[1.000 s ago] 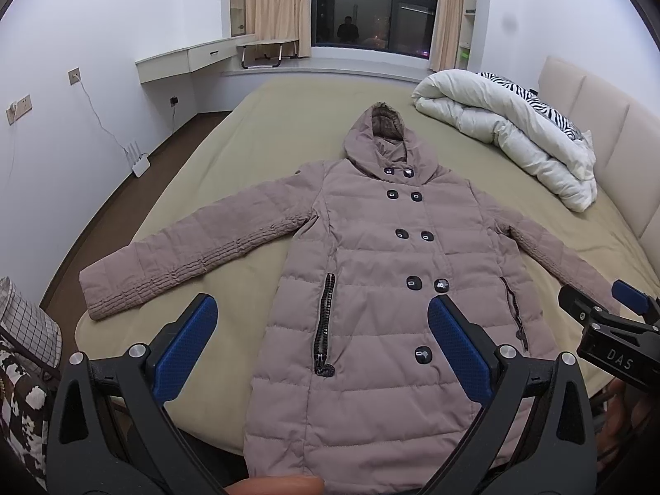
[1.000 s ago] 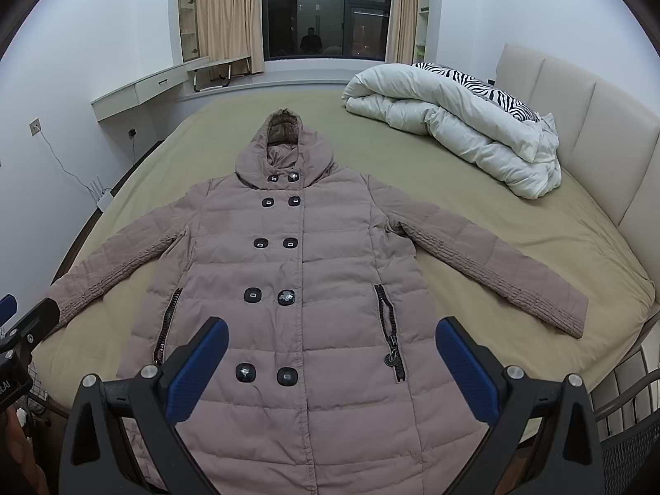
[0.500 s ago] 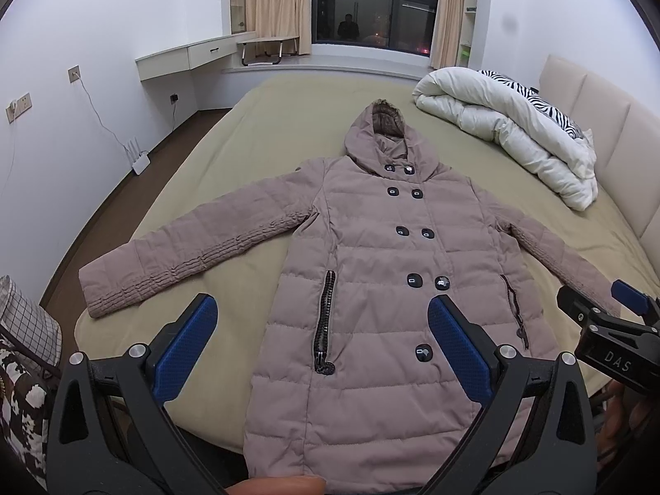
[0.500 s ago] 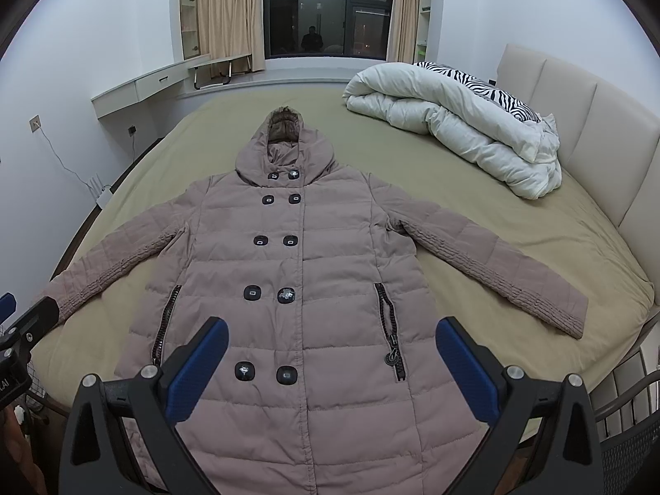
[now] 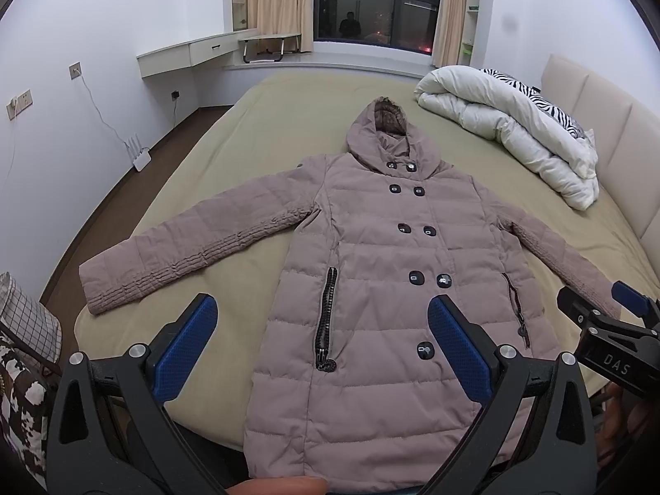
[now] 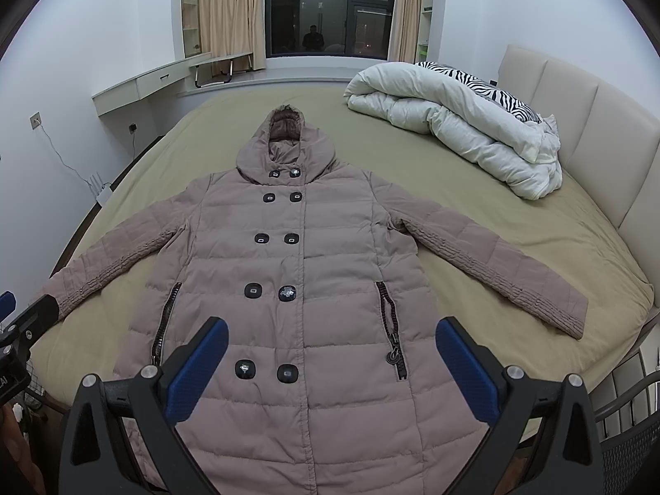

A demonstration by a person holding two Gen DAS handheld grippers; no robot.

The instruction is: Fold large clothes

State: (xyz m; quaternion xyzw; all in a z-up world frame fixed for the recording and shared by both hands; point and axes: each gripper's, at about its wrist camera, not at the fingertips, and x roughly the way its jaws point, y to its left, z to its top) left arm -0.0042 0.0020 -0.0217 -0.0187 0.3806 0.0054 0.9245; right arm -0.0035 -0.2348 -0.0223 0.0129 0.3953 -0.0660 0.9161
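A long mauve hooded puffer coat (image 5: 383, 272) lies flat, front up, on the bed, buttoned, with both sleeves spread out to the sides; it also shows in the right wrist view (image 6: 297, 284). Its hem hangs toward the near bed edge. My left gripper (image 5: 321, 326) is open and empty, held above the coat's lower left part. My right gripper (image 6: 330, 350) is open and empty above the coat's lower front. The right gripper also shows at the right edge of the left wrist view (image 5: 598, 317).
The bed (image 5: 264, 132) has an olive sheet. A rolled white duvet with a zebra pillow (image 6: 462, 123) lies at the far right by the padded headboard (image 6: 585, 132). A checked bag (image 5: 24, 330) stands at the left of the bed. A wall desk (image 5: 194, 53) is at the back.
Both grippers have drifted slightly, so the coat sits a little lower in the views. The coat has not moved. Both grippers stay open.
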